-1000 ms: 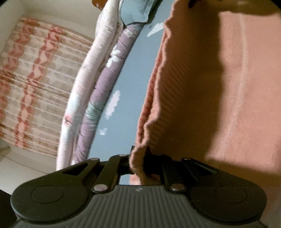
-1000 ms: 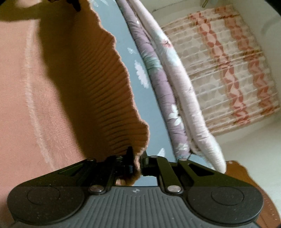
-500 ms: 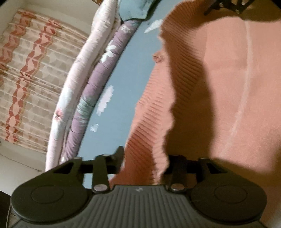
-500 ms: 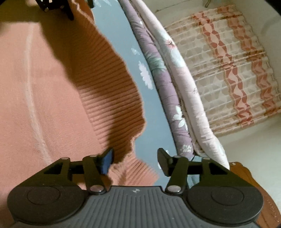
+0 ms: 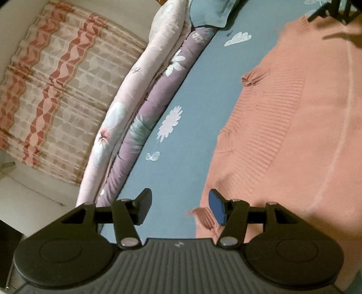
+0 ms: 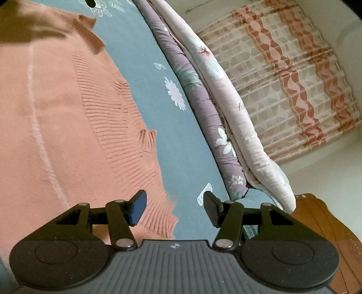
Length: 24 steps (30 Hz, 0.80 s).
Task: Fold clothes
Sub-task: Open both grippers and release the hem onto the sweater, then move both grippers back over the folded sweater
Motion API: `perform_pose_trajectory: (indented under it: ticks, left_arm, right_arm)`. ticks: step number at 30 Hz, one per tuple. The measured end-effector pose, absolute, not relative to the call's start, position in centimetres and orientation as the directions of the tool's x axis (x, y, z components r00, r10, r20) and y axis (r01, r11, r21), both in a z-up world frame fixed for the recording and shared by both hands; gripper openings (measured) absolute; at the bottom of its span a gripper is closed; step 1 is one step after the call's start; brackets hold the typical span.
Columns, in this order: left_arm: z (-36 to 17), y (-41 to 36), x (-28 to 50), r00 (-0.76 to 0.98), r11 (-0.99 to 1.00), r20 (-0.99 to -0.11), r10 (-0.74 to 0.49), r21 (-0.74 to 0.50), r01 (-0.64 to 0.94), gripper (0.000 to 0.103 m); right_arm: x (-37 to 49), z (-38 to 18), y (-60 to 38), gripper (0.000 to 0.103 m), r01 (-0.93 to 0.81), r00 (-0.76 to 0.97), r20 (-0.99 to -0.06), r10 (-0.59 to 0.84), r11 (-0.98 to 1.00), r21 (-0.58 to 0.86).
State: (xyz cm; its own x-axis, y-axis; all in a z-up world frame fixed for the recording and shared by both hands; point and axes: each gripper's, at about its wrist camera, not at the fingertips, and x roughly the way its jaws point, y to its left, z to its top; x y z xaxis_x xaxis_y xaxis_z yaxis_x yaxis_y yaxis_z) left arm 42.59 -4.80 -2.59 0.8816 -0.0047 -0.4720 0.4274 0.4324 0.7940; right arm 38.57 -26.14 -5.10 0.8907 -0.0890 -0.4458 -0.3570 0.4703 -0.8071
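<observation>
A salmon-pink knit sweater (image 5: 305, 126) lies flat on a blue flowered bedsheet (image 5: 192, 126), its ribbed hem along the sheet. My left gripper (image 5: 179, 209) hovers open over the hem's corner, with nothing between its fingers. In the right wrist view the same sweater (image 6: 56, 117) fills the left side. There my right gripper (image 6: 174, 209) is open above the hem's other corner, also holding nothing. The right gripper's black frame (image 5: 334, 11) shows at the top right of the left wrist view.
A rolled purple and pink floral quilt (image 5: 135, 117) (image 6: 217, 108) runs along the bed's far edge. Behind it hangs a beige and red patterned curtain (image 5: 49, 90) (image 6: 294, 74). A brown wooden piece (image 6: 323, 226) sits at the lower right.
Both grippers were shut on the sweater's ribbed hem a second ago. They have opened and let go, and the hem now lies flat on the sheet as both pull back.
</observation>
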Motion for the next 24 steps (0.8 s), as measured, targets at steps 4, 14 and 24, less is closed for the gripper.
perform_pose_trajectory:
  ticks: [4, 14, 24]
  left_arm:
    - [-3.7, -5.4, 41.5, 0.856, 0.418, -0.516, -0.040, 0.769, 0.484, 0.058]
    - [-7.5, -0.9, 41.5, 0.697, 0.762, -0.714, -0.069, 0.413, 0.499, 0.058]
    - [-6.9, 3.8, 37.2, 0.615, 0.882, -0.785, -0.073, 0.237, 0.407, 0.059]
  right_arm:
    - [37.9, -5.7, -25.9, 0.061, -0.400, 0.875, -0.480, -0.060, 0.469, -0.787]
    - [36.5, -6.6, -28.2, 0.061, -0.435, 0.775, -0.631, -0.022, 0.706, -0.559]
    - [31.3, -6.9, -30.6, 0.061, -0.321, 0.717, -0.697, 0.001, 0.888, -0.329]
